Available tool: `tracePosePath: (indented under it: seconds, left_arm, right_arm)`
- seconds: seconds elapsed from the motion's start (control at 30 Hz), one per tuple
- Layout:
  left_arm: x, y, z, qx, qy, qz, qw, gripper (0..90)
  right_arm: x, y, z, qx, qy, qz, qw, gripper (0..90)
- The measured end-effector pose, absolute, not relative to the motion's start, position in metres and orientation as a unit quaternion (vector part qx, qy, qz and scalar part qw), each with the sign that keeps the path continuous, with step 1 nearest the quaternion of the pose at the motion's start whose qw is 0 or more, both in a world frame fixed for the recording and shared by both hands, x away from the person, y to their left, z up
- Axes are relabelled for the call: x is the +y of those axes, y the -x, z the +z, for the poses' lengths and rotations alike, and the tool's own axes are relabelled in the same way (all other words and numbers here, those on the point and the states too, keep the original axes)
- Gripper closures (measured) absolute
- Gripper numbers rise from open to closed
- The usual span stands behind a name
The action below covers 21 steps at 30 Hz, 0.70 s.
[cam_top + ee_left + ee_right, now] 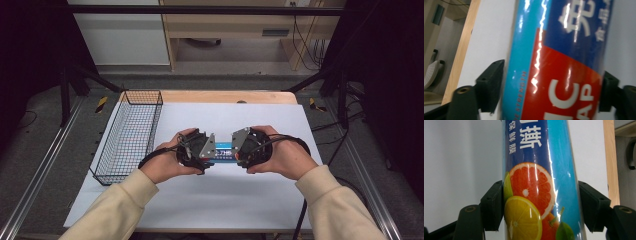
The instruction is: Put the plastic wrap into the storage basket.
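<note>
A shrink-wrapped blue roll (223, 151) with white lettering, a red panel and citrus pictures lies crosswise over the white sheet, held at both ends. My left gripper (214, 153) grips its left end. In the left gripper view both black pads press the roll (559, 50) on either side, so my left gripper (553, 92) is shut on it. My right gripper (233, 152) holds the other end. In the right gripper view its pads clamp the roll (536, 157) beside the orange slices, with my right gripper (541, 205) shut on it.
A black wire basket (127, 135) stands on the left part of the white sheet (225, 200), close to my left hand. The wooden table edge (225, 96) runs along the back. Beyond it are a floor and shelving.
</note>
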<state>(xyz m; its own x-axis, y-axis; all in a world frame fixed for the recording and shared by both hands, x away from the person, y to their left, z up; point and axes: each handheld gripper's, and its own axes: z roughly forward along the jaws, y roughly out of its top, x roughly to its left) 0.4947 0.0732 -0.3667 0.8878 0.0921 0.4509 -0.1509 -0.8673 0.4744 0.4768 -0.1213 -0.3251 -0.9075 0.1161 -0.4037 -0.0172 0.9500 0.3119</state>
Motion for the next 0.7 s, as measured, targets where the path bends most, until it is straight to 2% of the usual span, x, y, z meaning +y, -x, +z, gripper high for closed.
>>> tracePosePath:
  seconds: [0.53,0.6,0.63,0.67,0.7]
  left_arm:
    - [0.079,-0.483,-0.367,-0.008,-0.933,0.251,0.259,28.8]
    - [0.079,-0.483,-0.367,-0.008,-0.933,0.252,0.258,28.9]
    - [0.079,-0.482,-0.368,-0.006,-0.932,0.253,0.258,28.9]
    - [0.081,-0.483,-0.368,-0.003,-0.932,0.255,0.257,29.0]
    - [0.083,-0.483,-0.368,0.0,-0.932,0.256,0.257,29.0]
  right_arm:
    - [-0.12,-0.477,-0.33,0.963,-0.026,0.167,0.208,29.2]
    - [-0.12,-0.478,-0.331,0.963,-0.023,0.167,0.209,27.0]
    - [-0.12,-0.477,-0.332,0.964,-0.026,0.159,0.213,21.8]
    - [-0.123,-0.478,-0.334,0.962,-0.035,0.154,0.225,12.5]
    - [-0.125,-0.477,-0.334,0.961,-0.037,0.15,0.228,11.1]
